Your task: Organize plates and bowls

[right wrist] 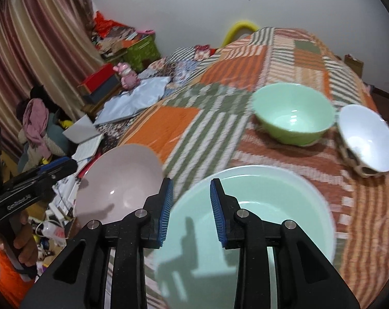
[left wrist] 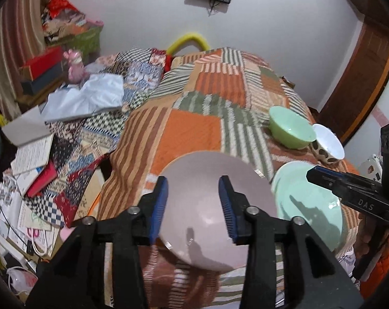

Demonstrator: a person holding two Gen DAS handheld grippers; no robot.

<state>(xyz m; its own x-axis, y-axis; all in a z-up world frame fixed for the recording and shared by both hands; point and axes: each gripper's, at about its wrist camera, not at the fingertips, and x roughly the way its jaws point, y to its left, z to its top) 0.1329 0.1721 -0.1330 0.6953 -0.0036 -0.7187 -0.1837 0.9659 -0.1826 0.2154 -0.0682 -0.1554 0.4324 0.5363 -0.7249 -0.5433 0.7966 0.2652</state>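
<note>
A pink plate (left wrist: 197, 211) (right wrist: 119, 177) and a mint plate (left wrist: 307, 200) (right wrist: 258, 206) lie side by side on the patchwork quilt (left wrist: 194, 128) (right wrist: 181, 121). My left gripper (left wrist: 193, 180) (right wrist: 65, 164) hangs over the pink plate with its blue pads apart, touching nothing. Over the mint plate's near rim, my right gripper (right wrist: 191, 181) (left wrist: 323, 177) stands open and casts its shadow on the plate. Farther back on the right sit a green bowl (left wrist: 292, 128) (right wrist: 293, 113) and a tilted white bowl (left wrist: 328, 144) (right wrist: 364, 139) with a spotted outside.
Left of the quilt lie books and papers (left wrist: 32, 154), a pale cloth (left wrist: 86, 100), a red box (left wrist: 43, 61) and a pink toy (left wrist: 74, 67). A curtain (right wrist: 40, 38) hangs at the far left, a wooden door (left wrist: 369, 64) at the right. A hand (right wrist: 24, 244) holds the left gripper's handle.
</note>
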